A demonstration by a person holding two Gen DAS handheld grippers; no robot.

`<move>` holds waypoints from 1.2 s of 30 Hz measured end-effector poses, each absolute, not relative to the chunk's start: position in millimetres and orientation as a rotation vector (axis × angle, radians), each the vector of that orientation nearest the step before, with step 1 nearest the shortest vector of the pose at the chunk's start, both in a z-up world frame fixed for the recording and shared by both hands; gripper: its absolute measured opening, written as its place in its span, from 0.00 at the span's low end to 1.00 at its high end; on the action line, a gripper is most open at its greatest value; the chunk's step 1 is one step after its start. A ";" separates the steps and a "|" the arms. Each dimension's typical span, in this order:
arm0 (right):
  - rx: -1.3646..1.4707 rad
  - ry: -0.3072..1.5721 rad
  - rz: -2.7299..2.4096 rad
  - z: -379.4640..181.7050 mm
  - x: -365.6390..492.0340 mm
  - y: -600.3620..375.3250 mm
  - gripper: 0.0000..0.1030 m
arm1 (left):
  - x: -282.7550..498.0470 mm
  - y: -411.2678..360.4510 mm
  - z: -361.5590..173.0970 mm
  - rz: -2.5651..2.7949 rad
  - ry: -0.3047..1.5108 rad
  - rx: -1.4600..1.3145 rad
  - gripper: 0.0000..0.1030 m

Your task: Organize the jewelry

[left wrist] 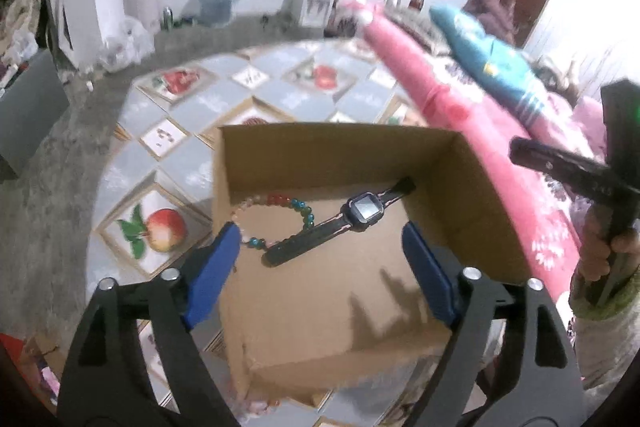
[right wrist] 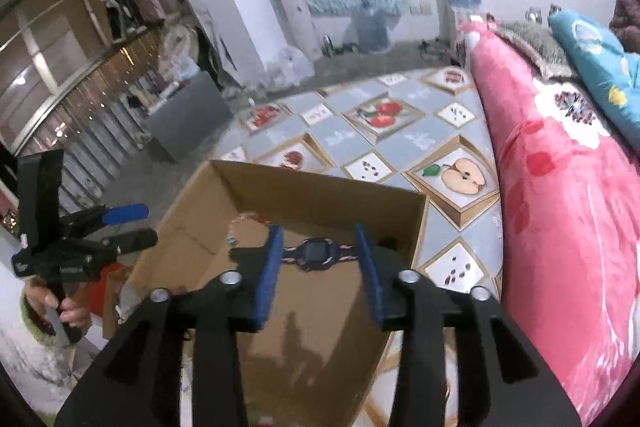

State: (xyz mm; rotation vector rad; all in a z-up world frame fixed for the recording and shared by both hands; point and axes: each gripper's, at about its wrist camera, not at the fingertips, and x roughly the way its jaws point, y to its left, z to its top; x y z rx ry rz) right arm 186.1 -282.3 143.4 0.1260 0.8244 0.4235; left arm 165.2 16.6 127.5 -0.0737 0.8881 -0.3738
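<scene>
Tablecloth (left wrist: 160,183): fruit-print squares, lay under the box, far left of the left wrist view.
Bracelet (left wrist: 276,223): beaded ring, flat on the box floor at left, its near side touching or under the watch strap; cannot tell which.
Left gripper (left wrist: 320,259): jaws spread wide, nothing between the pads, hung above the box.
Watch (left wrist: 340,223): dark strap, square face up, lay diagonally on the box floor right of the bracelet.
Box (left wrist: 472,211): open cardboard, both pieces inside, pink blanket (left wrist: 460,115) just beside its right wall.
Right gripper (right wrist: 320,267): jaws partly spread, empty; watch (right wrist: 316,251) showed between the blades but below them, not pinched.
Task state: both items looked dropped in, likely near done.
Risk 1: low swing of either tong could clip the box wall and slide or tip it.
Risk 2: strap over beads, so regrabbing one could drag the other out.
Risk 3: the two tongs were close over one box; crossing paths could knock them.
</scene>
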 end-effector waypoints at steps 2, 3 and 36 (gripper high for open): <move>0.111 0.781 0.430 152.1 159.0 -280.4 0.51 | 139.5 32.1 134.8 -0.354 0.827 -0.091 0.81; 0.099 0.742 0.447 157.3 136.4 -278.0 0.57 | 130.4 37.1 136.2 -0.347 0.809 -0.096 0.81; -0.058 1.056 0.084 -39.3 33.1 -231.2 0.94 | 22.5 -16.5 -31.2 -0.205 0.931 0.189 0.93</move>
